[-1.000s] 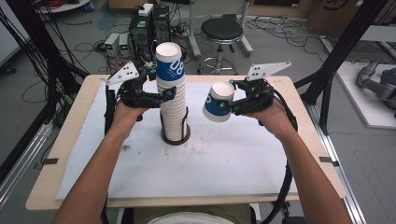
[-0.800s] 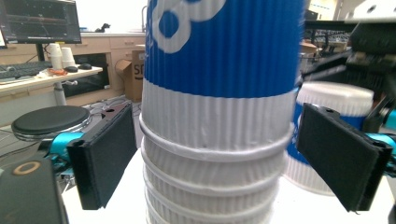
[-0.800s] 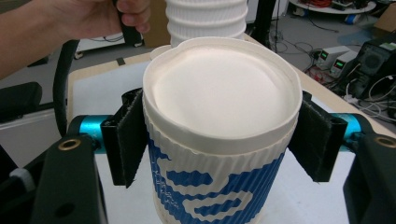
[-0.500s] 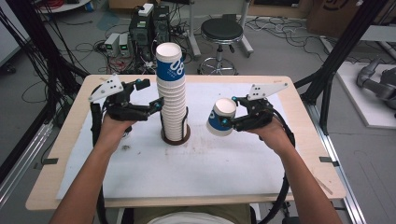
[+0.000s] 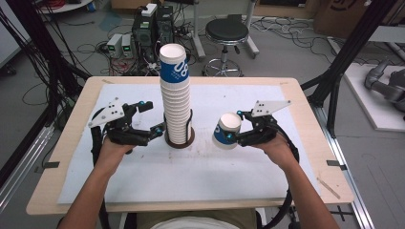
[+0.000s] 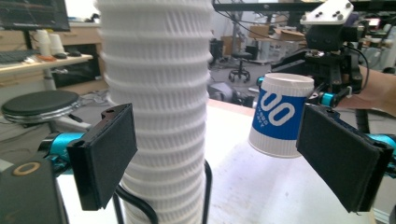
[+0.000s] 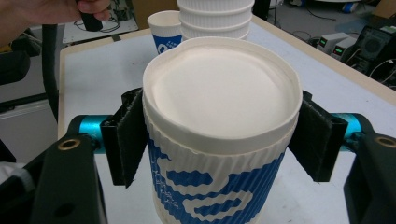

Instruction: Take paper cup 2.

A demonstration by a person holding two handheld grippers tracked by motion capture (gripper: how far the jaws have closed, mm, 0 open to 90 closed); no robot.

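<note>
The right gripper (image 5: 235,137) is clenched on a single blue-and-white paper cup (image 5: 226,130), its pads pressing the ribbed wall from both sides. The cup is held upright just above the white table cover (image 5: 248,186), to the right of the tall cup stack (image 5: 175,102) in its black wire holder (image 5: 179,138). The left gripper (image 5: 152,118) is released, its jaws apart beside the stack's lower part and not touching it, so I judge the right hand has only to lower the cup straight down.

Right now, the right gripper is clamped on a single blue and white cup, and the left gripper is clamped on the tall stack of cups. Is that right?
Not quite. The right gripper is clamped on the single cup, but the left gripper is not clamped on the tall stack. The left gripper view shows its jaws wide open, one pad beside the stack, the other well clear.
</note>
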